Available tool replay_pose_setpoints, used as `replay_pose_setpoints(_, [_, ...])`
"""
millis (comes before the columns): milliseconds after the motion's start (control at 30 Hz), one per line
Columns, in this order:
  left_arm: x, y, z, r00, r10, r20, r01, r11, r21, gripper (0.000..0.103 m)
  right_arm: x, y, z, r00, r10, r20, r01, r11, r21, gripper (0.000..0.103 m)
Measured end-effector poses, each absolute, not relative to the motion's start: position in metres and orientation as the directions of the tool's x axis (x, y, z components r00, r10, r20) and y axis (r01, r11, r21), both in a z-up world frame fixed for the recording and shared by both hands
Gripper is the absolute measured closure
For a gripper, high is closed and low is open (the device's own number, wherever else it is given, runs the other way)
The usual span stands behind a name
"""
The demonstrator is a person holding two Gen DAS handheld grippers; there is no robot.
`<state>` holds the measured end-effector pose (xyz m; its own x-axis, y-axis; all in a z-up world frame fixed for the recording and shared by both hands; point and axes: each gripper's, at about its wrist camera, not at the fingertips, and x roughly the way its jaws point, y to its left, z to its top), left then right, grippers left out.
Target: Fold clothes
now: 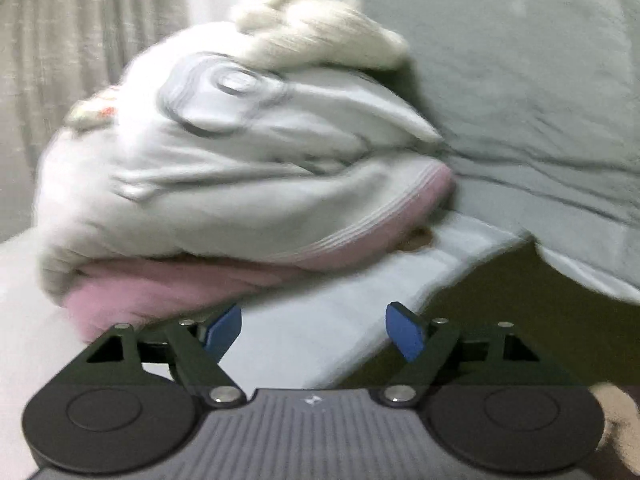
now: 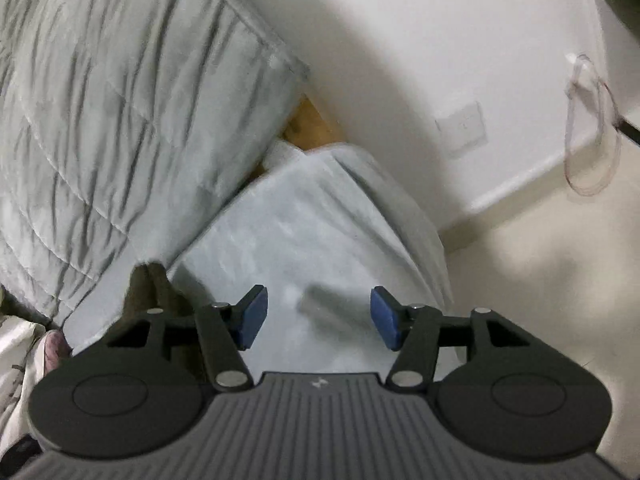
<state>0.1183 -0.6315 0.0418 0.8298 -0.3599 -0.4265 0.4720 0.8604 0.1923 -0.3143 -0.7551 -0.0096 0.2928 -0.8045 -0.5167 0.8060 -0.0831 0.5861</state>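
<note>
A pile of clothes (image 1: 224, 176) lies on the white bed sheet (image 1: 328, 320) in the left wrist view: a pale grey-white garment with a round print on top, a pink garment (image 1: 168, 288) under it, and a cream knit piece (image 1: 320, 32) behind. My left gripper (image 1: 314, 330) is open and empty, just in front of the pile's pink edge. My right gripper (image 2: 318, 316) is open and empty above the bare pale sheet (image 2: 300, 232) near the bed's corner. A bit of patterned cloth (image 2: 20, 356) shows at the left edge of the right wrist view.
A grey quilted duvet (image 2: 100, 120) is bunched at the back of the bed; it also shows in the left wrist view (image 1: 520, 80). A white wall with a switch plate (image 2: 462, 128) and the beige floor (image 2: 540, 280) lie to the right. A curtain (image 1: 52, 40) hangs at the left.
</note>
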Motion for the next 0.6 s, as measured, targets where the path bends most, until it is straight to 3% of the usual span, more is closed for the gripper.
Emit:
replay_pose_setpoints(167, [0.104,-0.624,0.047,0.804,-0.414,-0.427,0.524,0.834,0.176,0.023,-0.283,-0.764,0.013,0.528,-0.766,-0.366,0.754,0.225,0.617,0.034])
replay_pose_setpoints(267, [0.08,-0.631,0.045,0.762,-0.502,-0.41,0.603,0.781,0.164,0.023,-0.247,-0.761,0.028,0.682,-0.661,-0.312,0.708,0.49,0.509,0.023])
replay_pose_setpoints(367, [0.06,-0.647,0.033,0.736,-0.524,-0.428,0.645,0.734,0.211,0.023,-0.206,-0.756,0.016,0.749,-0.529,-0.399,0.661,0.637,0.396,0.022])
replay_pose_setpoints(500, [0.052,-0.669,0.005,0.736,-0.47,-0.487,0.65,0.692,0.315,0.022,-0.191,-0.759,-0.007,0.606,-0.588,-0.536,0.771,0.601,0.213,0.023])
replay_pose_setpoints(600, [0.065,-0.671,-0.008,0.736,-0.448,-0.507,0.647,0.687,0.332,0.021,-0.209,-0.774,-0.008,0.546,-0.615,-0.569,0.827,0.502,0.252,0.019])
